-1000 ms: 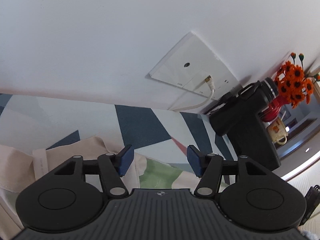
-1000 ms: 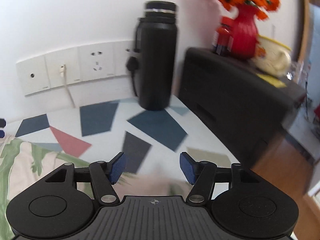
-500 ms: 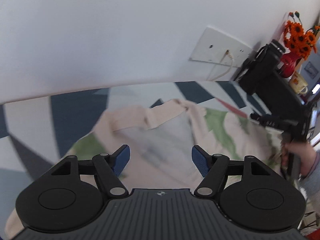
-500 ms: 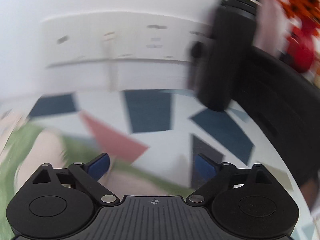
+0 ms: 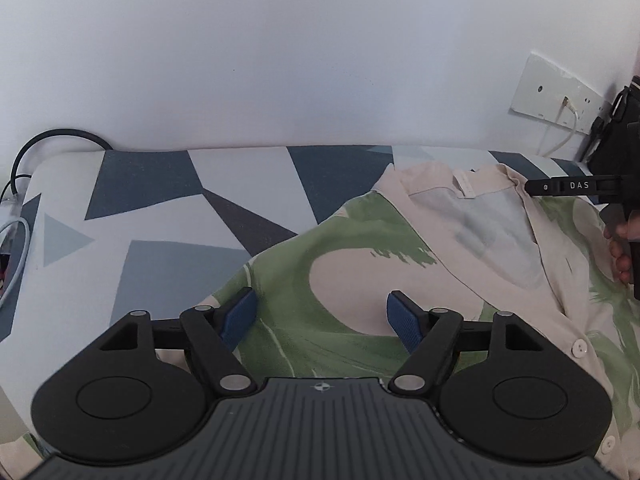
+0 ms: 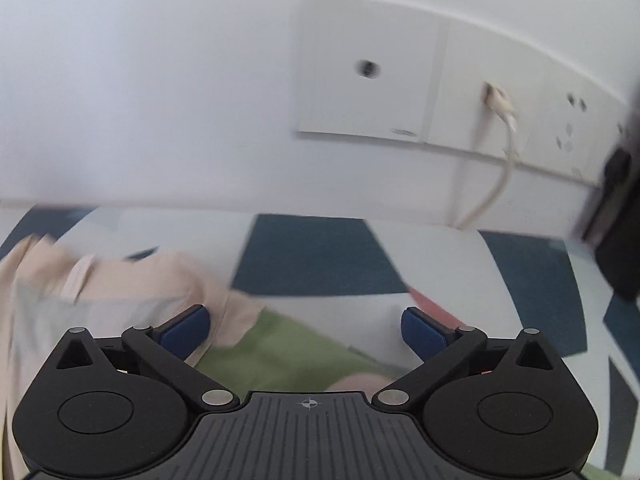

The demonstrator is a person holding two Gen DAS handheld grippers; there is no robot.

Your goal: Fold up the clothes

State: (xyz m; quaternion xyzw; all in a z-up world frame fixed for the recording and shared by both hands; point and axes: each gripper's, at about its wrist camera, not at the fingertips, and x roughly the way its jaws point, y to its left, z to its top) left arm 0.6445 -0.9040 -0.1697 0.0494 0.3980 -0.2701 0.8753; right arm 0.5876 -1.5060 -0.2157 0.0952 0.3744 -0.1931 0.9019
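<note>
Both views have swung off the wall and down onto the shirt (image 5: 360, 264), cream with green leaf print, spread on the patterned tablecloth (image 5: 160, 208). In the earlier frames the left view showed mostly wall, the socket plate and a black bottle, with only a corner of fabric at the bottom; now the shirt's shoulder fills the space just ahead of the left tongs (image 5: 322, 314). The right view had the bottle and cabinet ahead; now the collar (image 6: 120, 276) lies just left of its tips, and the socket plate (image 6: 360, 68) and cable (image 6: 496, 176) sit beyond.

Left tongs: jaws opening, nothing between the pads, fabric under them. Right tongs (image 6: 306, 330): jaws opening to nearly full width, empty, over the collar edge, picture blurred. A hand (image 5: 620, 252) holds them at the far right of the left view.

Likely meaning: both are lining up for a first grab at the shoulders; no fold started.
</note>
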